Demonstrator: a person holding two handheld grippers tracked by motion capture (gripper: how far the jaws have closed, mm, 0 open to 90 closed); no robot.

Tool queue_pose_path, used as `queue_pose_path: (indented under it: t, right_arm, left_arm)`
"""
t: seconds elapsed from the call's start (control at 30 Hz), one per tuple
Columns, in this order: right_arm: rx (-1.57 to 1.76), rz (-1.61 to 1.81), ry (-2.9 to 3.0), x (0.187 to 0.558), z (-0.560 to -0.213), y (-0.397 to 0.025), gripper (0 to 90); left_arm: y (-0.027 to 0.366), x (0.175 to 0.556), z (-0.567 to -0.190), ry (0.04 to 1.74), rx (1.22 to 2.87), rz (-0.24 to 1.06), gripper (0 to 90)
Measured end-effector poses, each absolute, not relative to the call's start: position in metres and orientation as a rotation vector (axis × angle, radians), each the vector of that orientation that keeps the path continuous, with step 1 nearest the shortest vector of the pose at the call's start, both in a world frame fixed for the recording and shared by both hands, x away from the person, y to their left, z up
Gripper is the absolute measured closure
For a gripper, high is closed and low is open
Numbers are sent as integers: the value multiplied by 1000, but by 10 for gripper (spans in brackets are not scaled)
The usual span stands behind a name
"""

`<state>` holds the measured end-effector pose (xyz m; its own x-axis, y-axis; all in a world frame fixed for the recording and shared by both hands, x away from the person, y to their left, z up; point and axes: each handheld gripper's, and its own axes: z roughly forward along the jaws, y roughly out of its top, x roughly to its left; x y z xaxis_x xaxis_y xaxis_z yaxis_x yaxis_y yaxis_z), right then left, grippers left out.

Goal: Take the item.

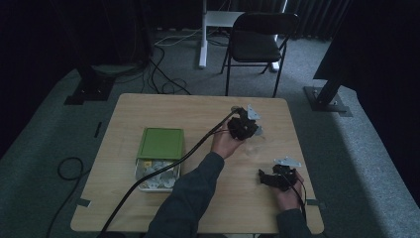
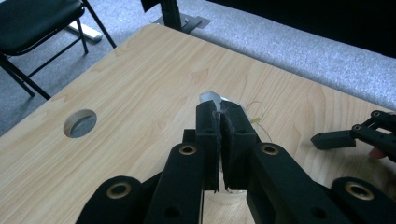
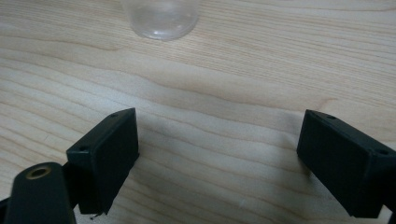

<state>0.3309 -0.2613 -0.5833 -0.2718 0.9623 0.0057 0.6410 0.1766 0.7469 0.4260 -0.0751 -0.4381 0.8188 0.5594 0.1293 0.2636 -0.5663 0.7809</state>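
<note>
My left gripper [image 1: 246, 130] hovers over the table's [image 1: 148, 106] right middle. In the left gripper view its jaws [image 2: 219, 109] are shut on a thin pale item [image 2: 211, 97] that sticks out past the tips, with a fine thread loop [image 2: 258, 112] beside it. A clear plastic cup [image 2: 229, 197] stands on the table just beneath those jaws, and it appears faintly in the high view [image 1: 255, 148]. My right gripper [image 1: 265, 178] rests low near the front right, open [image 3: 217, 140] with bare wood between its fingers. The cup [image 3: 161, 18] stands ahead of it.
A box with a green lid [image 1: 159, 144] lies left of centre, with several white pieces in the tray [image 1: 139, 184] below the lid. A round cable hole [image 2: 80, 122] pierces the tabletop. A black chair [image 1: 257, 39] stands beyond the far edge. The left gripper's cable [image 1: 163, 168] crosses the table.
</note>
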Motion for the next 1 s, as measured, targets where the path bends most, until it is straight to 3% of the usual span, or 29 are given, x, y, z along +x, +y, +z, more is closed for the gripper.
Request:
queue_pose_path:
  t: [0.77,1.0]
  right_arm:
    - [1509,896,1985,331,-583,-261,122]
    - [1506,896,1985,331,-583,-261,122]
  left_arm:
    - [-76,425,-447,613,2201,451,871]
    - [-73,425,-443,611,2181,451,773]
